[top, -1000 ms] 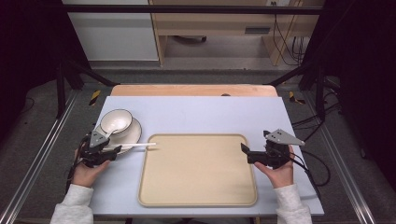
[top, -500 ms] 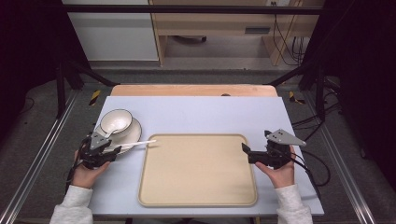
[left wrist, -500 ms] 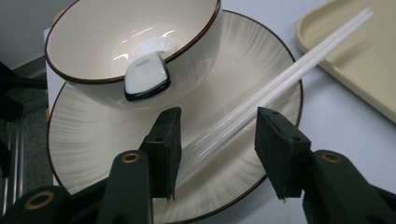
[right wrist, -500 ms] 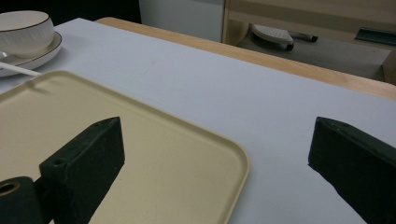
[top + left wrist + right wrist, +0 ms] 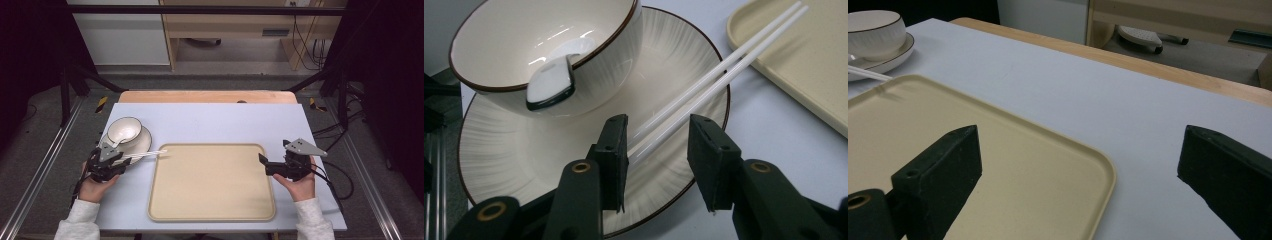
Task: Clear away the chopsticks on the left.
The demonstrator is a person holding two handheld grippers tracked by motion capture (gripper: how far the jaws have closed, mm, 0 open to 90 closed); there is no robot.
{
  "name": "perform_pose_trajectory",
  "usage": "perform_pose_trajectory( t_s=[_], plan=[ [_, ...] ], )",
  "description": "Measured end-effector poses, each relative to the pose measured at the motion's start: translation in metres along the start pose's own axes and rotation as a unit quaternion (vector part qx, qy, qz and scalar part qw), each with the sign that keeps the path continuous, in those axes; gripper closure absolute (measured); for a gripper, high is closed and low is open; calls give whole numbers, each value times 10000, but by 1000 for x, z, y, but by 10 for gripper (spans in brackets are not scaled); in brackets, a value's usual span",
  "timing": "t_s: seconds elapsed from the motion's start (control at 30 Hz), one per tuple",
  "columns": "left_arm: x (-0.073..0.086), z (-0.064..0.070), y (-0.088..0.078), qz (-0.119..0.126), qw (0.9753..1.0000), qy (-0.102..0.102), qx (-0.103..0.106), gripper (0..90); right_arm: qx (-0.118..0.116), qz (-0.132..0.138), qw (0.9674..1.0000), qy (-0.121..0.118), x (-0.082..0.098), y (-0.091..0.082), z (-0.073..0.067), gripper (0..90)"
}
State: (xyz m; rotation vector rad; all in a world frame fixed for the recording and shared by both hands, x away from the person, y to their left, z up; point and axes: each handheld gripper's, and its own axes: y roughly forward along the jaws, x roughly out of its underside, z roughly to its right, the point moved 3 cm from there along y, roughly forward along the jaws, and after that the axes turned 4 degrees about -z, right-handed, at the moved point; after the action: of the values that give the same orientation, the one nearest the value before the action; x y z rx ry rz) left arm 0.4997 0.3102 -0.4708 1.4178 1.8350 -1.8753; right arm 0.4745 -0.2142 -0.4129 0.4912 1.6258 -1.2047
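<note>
We see the left gripper (image 5: 658, 150) closing its jaws around the pair of white plastic chopsticks (image 5: 704, 90) (one pad touching, the other not yet), which lie across the ribbed cream plate (image 5: 514, 160) onto the beige tray (image 5: 804, 55). The right gripper (image 5: 263, 165) hovers wide open and empty above the tray's right edge on the tabletop (image 5: 225, 122).

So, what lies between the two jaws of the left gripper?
In the left gripper view, the white chopsticks pass between the jaws of the left gripper, which have just been closing. They rest on the plate; the pads do not yet press them.

plate (image 5: 524, 150) near rim behind claw, tray (image 5: 809, 60) cut off at edge
</note>
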Motion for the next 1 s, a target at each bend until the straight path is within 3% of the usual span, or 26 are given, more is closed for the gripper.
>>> perform_pose_trajectory(
  t_s=[0.63,1.0],
  plan=[
    [-1,2,2,-100,9999,14,53,757,-1,-14,10000,4,0,0,0,47],
    [-3,3,3,-115,9996,-210,118,821,0,-23,10000,0,0,0,1,47]
  ],
)
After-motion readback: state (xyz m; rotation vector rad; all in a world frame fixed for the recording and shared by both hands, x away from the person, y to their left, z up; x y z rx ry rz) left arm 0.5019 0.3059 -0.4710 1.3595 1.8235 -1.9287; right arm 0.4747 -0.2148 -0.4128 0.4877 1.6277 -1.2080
